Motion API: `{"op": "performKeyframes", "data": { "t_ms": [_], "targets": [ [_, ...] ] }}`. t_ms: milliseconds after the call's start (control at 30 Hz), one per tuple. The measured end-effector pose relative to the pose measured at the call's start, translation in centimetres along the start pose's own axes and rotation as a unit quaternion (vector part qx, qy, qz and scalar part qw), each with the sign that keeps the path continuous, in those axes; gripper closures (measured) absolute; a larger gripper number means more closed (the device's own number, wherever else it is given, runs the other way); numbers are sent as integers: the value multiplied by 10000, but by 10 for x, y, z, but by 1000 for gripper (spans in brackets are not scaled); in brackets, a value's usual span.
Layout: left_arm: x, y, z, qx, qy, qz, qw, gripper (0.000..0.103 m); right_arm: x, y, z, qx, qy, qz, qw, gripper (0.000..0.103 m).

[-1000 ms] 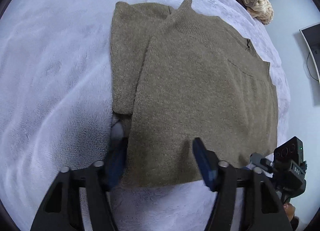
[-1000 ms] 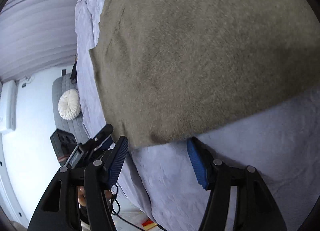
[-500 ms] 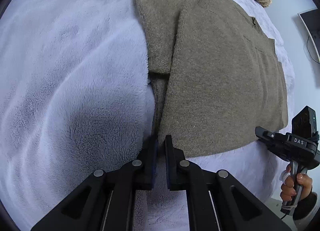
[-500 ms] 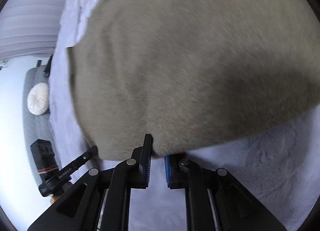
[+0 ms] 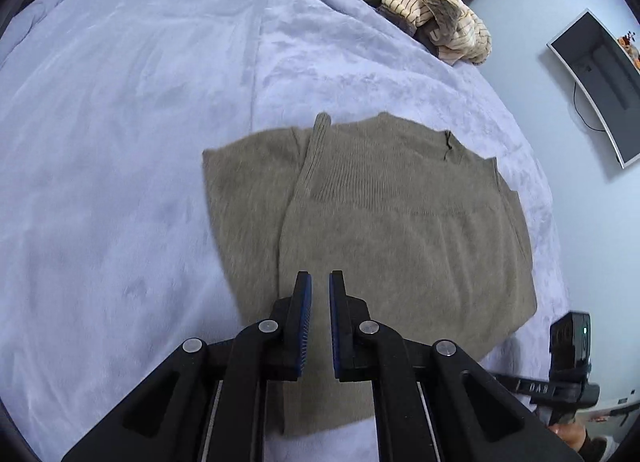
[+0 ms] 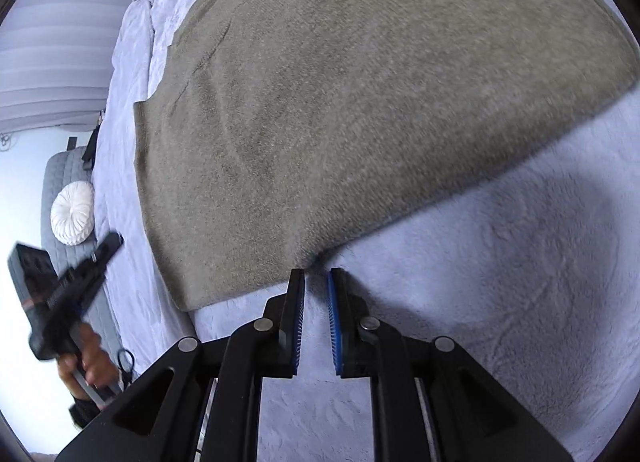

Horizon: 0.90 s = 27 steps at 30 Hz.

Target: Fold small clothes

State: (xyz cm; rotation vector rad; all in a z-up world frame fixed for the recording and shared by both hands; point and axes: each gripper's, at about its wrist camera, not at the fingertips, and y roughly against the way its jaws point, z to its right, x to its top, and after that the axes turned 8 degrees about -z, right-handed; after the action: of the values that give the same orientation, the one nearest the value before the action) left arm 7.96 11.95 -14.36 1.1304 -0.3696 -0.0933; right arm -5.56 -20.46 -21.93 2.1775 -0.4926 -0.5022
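Observation:
An olive-brown knit sweater (image 5: 400, 229) lies flat on the lavender fleece blanket (image 5: 120, 141), one sleeve folded in along its left side. My left gripper (image 5: 317, 282) hovers above the sweater's near hem, jaws nearly closed with a narrow gap and nothing between them. In the right wrist view the sweater (image 6: 360, 101) fills the upper frame. My right gripper (image 6: 316, 278) sits just off the sweater's near edge over the blanket (image 6: 500, 302), jaws nearly closed and empty. Each gripper shows in the other's view, the right (image 5: 568, 366) and the left (image 6: 60, 286).
A pile of striped and dark clothes (image 5: 432, 13) lies at the far edge of the bed. A monitor (image 5: 600, 81) hangs on the wall to the right. A grey seat with a round white cushion (image 6: 72, 213) stands beside the bed.
Both grippers went from wide open to shut at the sweater's hem. They have since drawn back and up; the left now looks down over the whole sweater.

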Motion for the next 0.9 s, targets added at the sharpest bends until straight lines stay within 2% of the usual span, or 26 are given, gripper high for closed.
{"op": "performKeyframes", "data": {
  "t_ms": [133, 233, 300, 367, 533, 733, 833, 900],
  "targets": [
    [30, -22, -1, 62, 20, 152, 9999, 94, -2, -1, -9, -128, 51, 59, 9999, 90],
    [45, -61, -3, 601, 156, -131, 9980, 94, -3, -5, -16, -157, 45, 62, 9998, 90],
    [43, -73, -14, 457, 342, -203, 9982, 94, -3, -6, -16, -140, -35, 84, 9999, 90],
    [39, -70, -19, 345, 350, -196, 9986, 94, -5, -3, -15, -131, -128, 121, 9998, 90],
    [28, -63, -22, 343, 236, -272, 9988, 94, -6, -1, -14, -200, -201, 107, 9995, 90],
    [7, -42, -28, 242, 457, -255, 9983, 94, -2, -7, -23, -263, -146, 72, 9995, 90],
    [0, -36, -30, 310, 554, -267, 9976, 94, 0, -12, -29, -261, -104, 36, 9996, 90],
    [-5, -33, -33, 521, 612, -311, 9963, 94, 1, -14, -36, -285, 6, 16, 9996, 90]
  ]
}}
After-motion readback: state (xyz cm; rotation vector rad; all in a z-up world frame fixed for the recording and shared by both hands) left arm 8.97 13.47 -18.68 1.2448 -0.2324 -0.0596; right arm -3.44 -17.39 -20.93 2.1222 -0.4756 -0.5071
